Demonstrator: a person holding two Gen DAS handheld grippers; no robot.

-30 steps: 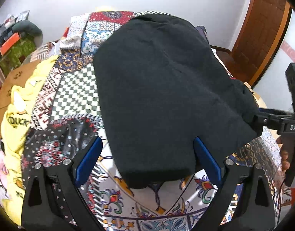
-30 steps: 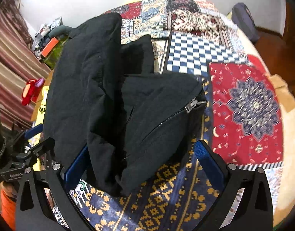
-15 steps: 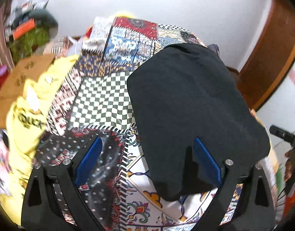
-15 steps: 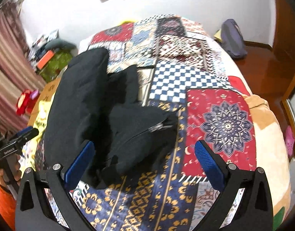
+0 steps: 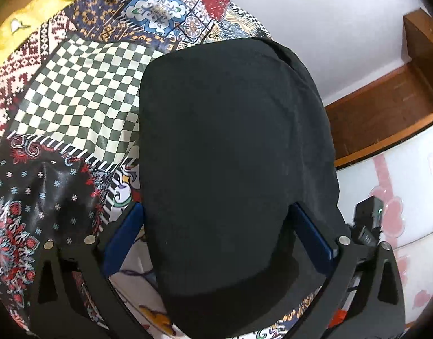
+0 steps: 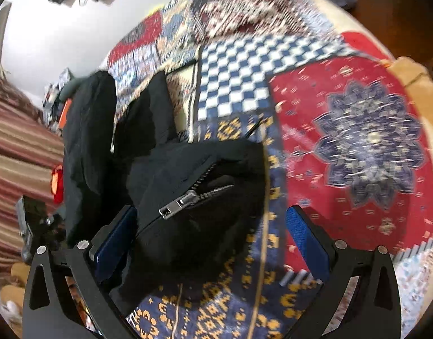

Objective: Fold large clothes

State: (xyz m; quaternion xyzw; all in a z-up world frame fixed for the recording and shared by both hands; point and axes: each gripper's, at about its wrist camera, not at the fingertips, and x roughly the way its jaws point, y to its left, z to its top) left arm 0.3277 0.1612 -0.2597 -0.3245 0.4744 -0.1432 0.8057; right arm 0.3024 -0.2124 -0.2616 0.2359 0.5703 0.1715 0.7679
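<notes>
A large black jacket (image 5: 230,147) lies on a patchwork bedspread (image 5: 81,84). In the left wrist view its smooth back panel fills the middle, and its near edge lies between the blue pads of my open left gripper (image 5: 216,234). In the right wrist view the jacket (image 6: 194,197) is bunched, with a metal zipper pull (image 6: 178,204) showing. My right gripper (image 6: 210,226) is open around that bunched end; the left pad (image 6: 115,240) is close to the cloth. The view is blurred.
A yellow garment (image 5: 16,25) lies at the far left of the bed. A wooden door frame (image 5: 386,118) and white wall stand to the right. The other gripper (image 5: 369,223) shows at the right edge. A striped curtain (image 6: 16,152) hangs left.
Both grippers have moved closer to the jacket and tilted. The left one swung right so the jacket edge lies between its pads. The right one dropped toward the zipper end.
</notes>
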